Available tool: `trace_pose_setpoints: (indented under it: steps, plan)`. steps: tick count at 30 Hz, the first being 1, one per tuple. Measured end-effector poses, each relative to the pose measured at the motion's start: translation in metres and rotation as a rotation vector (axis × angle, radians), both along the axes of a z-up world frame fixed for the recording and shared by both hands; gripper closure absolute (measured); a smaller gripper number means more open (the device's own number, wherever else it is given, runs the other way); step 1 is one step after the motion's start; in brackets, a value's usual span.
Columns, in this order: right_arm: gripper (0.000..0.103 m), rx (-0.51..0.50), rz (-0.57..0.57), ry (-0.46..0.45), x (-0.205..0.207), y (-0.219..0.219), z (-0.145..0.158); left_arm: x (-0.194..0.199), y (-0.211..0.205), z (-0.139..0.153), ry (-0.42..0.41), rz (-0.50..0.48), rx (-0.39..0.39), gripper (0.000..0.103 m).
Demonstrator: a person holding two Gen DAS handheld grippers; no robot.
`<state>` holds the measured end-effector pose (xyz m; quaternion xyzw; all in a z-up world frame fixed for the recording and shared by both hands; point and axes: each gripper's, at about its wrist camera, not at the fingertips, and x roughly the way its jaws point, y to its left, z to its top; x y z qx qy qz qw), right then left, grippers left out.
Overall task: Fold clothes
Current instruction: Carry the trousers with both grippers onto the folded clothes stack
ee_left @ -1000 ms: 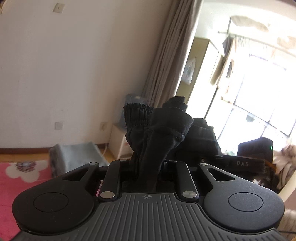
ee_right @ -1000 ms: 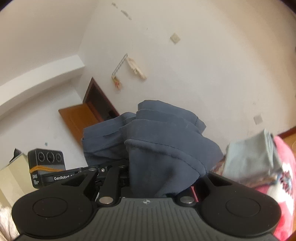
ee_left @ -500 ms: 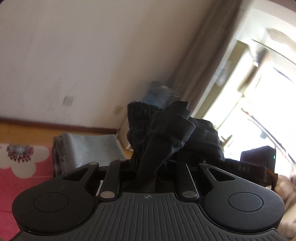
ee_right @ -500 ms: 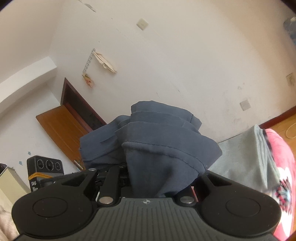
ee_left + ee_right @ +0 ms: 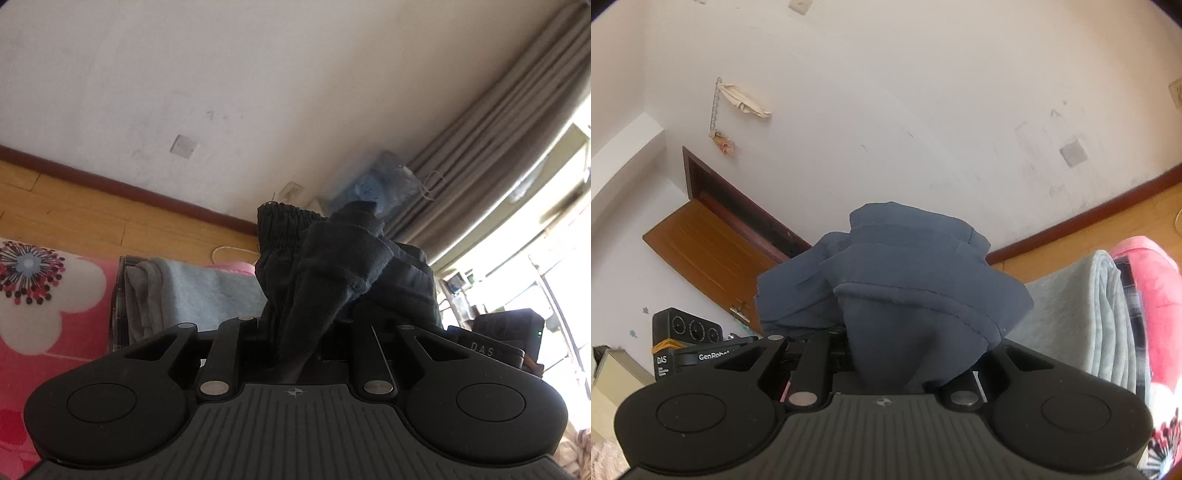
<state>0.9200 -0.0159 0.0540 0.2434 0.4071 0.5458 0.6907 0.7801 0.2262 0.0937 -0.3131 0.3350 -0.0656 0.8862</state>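
Note:
A dark navy garment (image 5: 332, 273) with an elastic waistband is bunched up between the fingers of my left gripper (image 5: 295, 332), which is shut on it. My right gripper (image 5: 897, 347) is shut on another bunch of the same dark blue cloth (image 5: 905, 288). The cloth hides the fingertips in both views. Both grippers are held up in the air, tilted toward the wall. The other gripper's body shows at the right of the left wrist view (image 5: 506, 339) and at the left of the right wrist view (image 5: 687, 343).
A folded grey garment (image 5: 192, 288) lies on a pink flowered blanket (image 5: 48, 295); the garment also shows in the right wrist view (image 5: 1086, 314). Wooden floor (image 5: 74, 218), white wall, curtain (image 5: 498, 147), bright window and a wooden door (image 5: 713, 251) surround.
Both grippers have tilted downward while keeping hold of the garment; the folded grey garment, blanket and floor have come further into view.

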Motion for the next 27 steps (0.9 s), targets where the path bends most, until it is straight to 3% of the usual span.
trace_pose_setpoints:
  steps: [8, 16, 20, 25, 27]
  plan:
    - [0.083, -0.048, 0.051, 0.052, 0.049, 0.024, -0.031, 0.032, 0.006, -0.019, 0.077, 0.050, 0.036, 0.086]
    - [0.081, -0.219, 0.069, -0.026, 0.068, 0.066, -0.061, 0.059, 0.020, -0.053, 0.178, 0.098, 0.086, 0.078]
    - [0.054, -0.383, 0.000, -0.148, 0.063, 0.085, -0.067, 0.063, 0.027, -0.060, 0.235, 0.156, 0.069, 0.076]
    - [0.046, -0.390, -0.079, -0.179, 0.068, 0.083, -0.064, 0.064, 0.032, -0.055, 0.239, 0.181, 0.032, 0.075]
    - [0.033, -0.392, -0.140, -0.164, 0.075, 0.076, -0.063, 0.061, 0.037, -0.055, 0.239, 0.202, -0.011, 0.072]
